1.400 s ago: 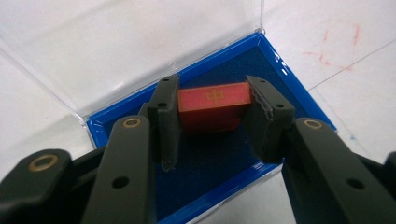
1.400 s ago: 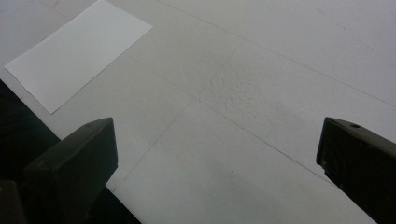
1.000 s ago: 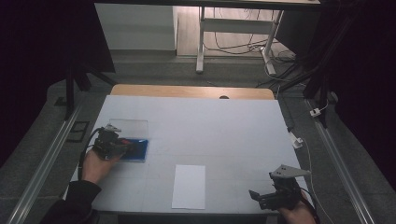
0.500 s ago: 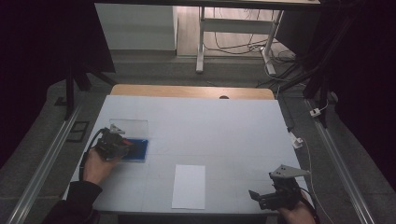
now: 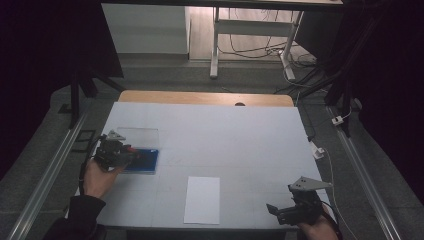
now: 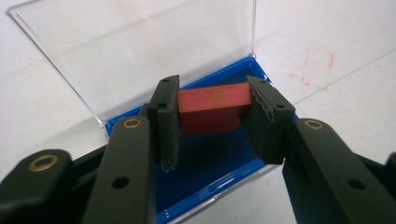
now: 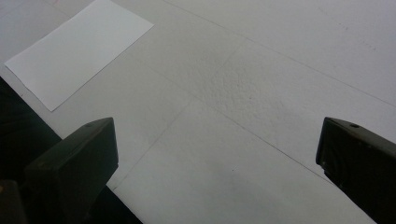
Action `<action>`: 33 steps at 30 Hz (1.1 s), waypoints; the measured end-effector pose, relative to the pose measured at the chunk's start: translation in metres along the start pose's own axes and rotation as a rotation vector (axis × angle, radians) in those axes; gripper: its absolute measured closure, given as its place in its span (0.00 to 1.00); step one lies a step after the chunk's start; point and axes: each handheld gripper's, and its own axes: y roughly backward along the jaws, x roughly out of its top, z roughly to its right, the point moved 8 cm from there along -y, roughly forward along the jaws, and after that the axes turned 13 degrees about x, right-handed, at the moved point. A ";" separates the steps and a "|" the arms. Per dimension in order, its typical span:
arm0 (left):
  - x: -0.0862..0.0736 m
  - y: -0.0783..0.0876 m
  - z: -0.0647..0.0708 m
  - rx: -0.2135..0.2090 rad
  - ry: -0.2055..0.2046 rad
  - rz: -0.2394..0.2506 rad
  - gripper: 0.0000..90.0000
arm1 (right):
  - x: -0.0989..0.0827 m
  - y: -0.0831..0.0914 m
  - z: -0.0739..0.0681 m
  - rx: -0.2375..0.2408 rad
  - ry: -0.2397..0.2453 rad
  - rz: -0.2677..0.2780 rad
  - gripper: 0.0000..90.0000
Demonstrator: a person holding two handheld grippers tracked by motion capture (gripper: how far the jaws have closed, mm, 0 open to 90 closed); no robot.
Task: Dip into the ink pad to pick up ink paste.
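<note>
A small red block (image 6: 210, 119) with a gold mark on its top face sits between the pads of my left gripper (image 6: 212, 100), which is shut on its two ends. The block is over the blue base (image 6: 205, 158) of an opened case, whose clear lid (image 6: 140, 46) lies flat beyond it. From the high view, the left gripper (image 5: 131, 152) is at the table's left side over the blue case (image 5: 147, 161). My right gripper (image 5: 274, 211) hovers near the front right edge, its jaws wide apart in the right gripper view (image 7: 217, 154) with nothing between them.
A white sheet of paper (image 5: 202, 199) lies flat near the front middle of the white table (image 5: 225, 135), left of the right gripper; the same sheet of paper (image 7: 77, 51) appears in the right gripper view. Metal rails run along both sides of the table.
</note>
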 end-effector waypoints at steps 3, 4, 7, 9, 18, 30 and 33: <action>-0.004 -0.002 -0.001 0.001 -0.005 -0.020 0.64 | 0.000 0.000 0.000 -0.001 0.000 0.000 0.00; -0.005 -0.003 -0.001 -0.001 -0.004 -0.028 0.64 | 0.000 0.000 0.000 0.000 -0.001 0.002 0.00; -0.009 -0.007 -0.002 -0.009 0.002 -0.049 0.64 | 0.000 0.000 0.000 0.001 0.000 0.000 0.00; -0.011 -0.009 -0.001 -0.020 0.003 -0.062 0.64 | 0.000 0.000 0.000 -0.001 0.001 0.000 0.00; -0.014 -0.014 0.000 -0.015 -0.024 -0.085 0.64 | 0.000 0.000 0.000 0.000 0.000 -0.001 0.00; -0.016 -0.013 0.008 0.065 -0.100 -0.062 0.65 | 0.000 -0.001 0.000 -0.001 0.004 -0.004 0.00; -0.016 -0.013 0.008 0.074 -0.102 -0.065 0.65 | 0.000 -0.001 -0.001 -0.002 0.005 -0.006 0.00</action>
